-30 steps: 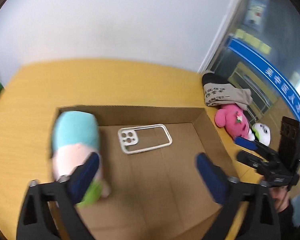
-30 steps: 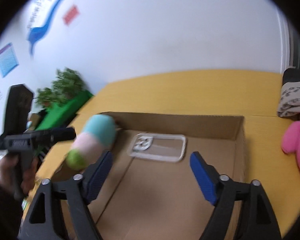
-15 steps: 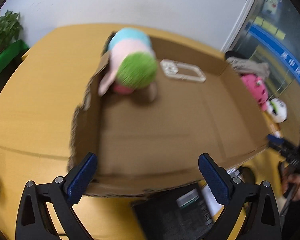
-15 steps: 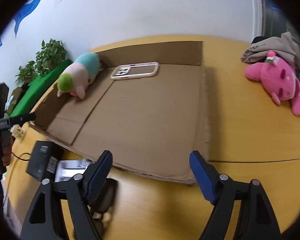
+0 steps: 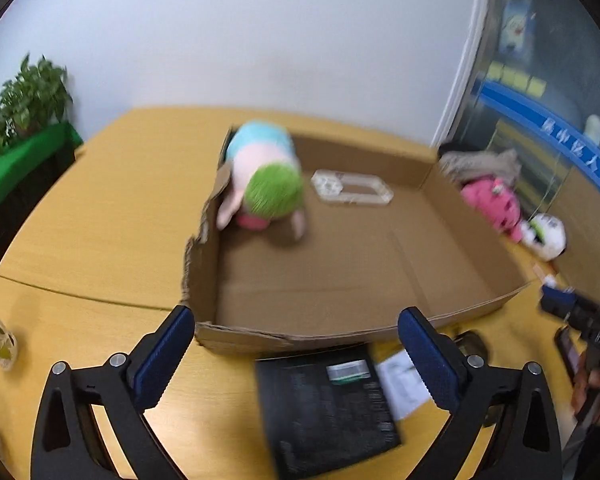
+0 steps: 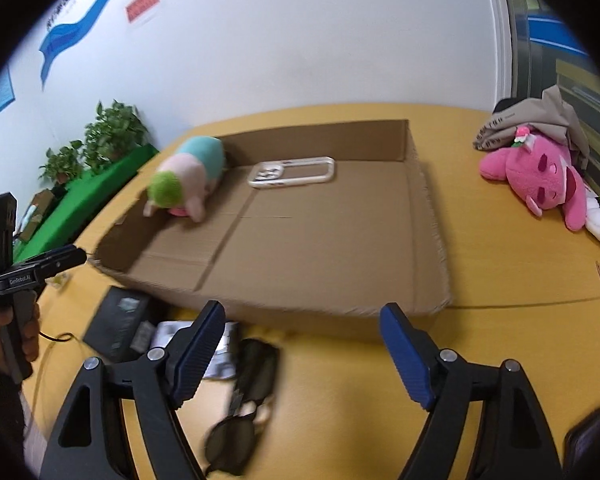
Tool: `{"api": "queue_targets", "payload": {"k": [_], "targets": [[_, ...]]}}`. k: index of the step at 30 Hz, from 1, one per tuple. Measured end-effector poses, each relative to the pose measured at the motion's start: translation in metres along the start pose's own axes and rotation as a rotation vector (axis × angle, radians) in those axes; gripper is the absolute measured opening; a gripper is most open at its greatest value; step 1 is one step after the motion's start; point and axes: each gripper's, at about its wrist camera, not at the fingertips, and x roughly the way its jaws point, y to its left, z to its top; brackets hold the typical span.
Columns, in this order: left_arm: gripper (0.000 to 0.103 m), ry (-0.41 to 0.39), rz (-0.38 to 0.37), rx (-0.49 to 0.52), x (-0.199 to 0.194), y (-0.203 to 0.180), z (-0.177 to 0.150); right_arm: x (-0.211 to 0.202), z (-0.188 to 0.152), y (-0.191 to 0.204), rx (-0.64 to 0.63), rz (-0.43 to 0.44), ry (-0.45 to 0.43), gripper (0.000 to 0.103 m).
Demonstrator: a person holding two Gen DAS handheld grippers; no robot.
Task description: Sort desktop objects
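Both claws (image 5: 296, 354) (image 6: 304, 350) gape — angled downward.

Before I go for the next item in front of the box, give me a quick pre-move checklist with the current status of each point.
1. Left gripper free: ok, jaws wide apart, nothing between them.
2. Right gripper free: ok, open and empty.
3. Room in the cardboard box: ok, only the pastel plush toy and the clear phone case lie at its far end.
4. Next targets in view: ok, black box and sunglasses lie on the desk in front of the cardboard box.
5. Sunglasses folded or open: cannot tell, blurred.
6. Still unsorted: not ok, pink plush lies outside the box, to its right.
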Motion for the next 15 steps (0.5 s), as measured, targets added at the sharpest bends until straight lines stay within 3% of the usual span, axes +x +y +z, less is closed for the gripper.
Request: {"api": "queue_targets", "payload": {"k": [3,4,5,6,7,9,10,11,12,13,14,15], "targets": [[0.100,-0.056,-0.040,0.031,-0.017,-0.020,-0.012,-0.012,-0.015,0.022,-0.039,0.008,-0.048,0.075],[0.065,-0.067,-0.047,0.043,-0.019,-0.025,-0.016,-0.015,-0.020,0.028,-0.056,-0.001,-0.066,0.064],[0.026,-0.051,-0.051,0.052,-0.018,-0.030,-0.019,-0.016,-0.026,0.033,-0.074,-0.021,-0.069,0.016],[0.004,-0.011,-0.059,0.054,-0.012,-0.035,-0.021,-0.014,-0.030,0.035,-0.068,-0.029,-0.054,0.007],[0.004,0.004,-0.068,0.049,-0.008,-0.037,-0.021,-0.014,-0.033,0.034,-0.049,-0.023,-0.049,0.006],[0.004,-0.021,-0.032,0.073,-0.009,-0.043,-0.026,-0.012,-0.039,0.033,-0.034,-0.038,-0.040,0.006],[0.016,-0.034,-0.004,0.087,-0.011,-0.046,-0.028,-0.011,-0.042,0.034,-0.036,-0.056,-0.035,0.006],[0.031,-0.040,0.024,0.092,-0.012,-0.048,-0.029,-0.010,-0.044,0.034,-0.032,-0.069,-0.031,0.019],[0.079,-0.043,0.042,0.085,-0.013,-0.048,-0.031,-0.009,-0.046,0.033,-0.022,-0.082,-0.027,0.054],[0.101,-0.056,0.047,0.076,-0.015,-0.048,-0.032,-0.009,-0.047,0.032,-0.014,-0.089,-0.029,0.073],[0.102,-0.082,0.045,0.069,-0.020,-0.049,-0.034,-0.010,-0.050,0.032,-0.006,-0.094,-0.042,0.088],[0.103,-0.102,0.035,0.068,-0.024,-0.050,-0.035,-0.012,-0.052,0.032,-0.004,-0.094,-0.057,0.088]]}}
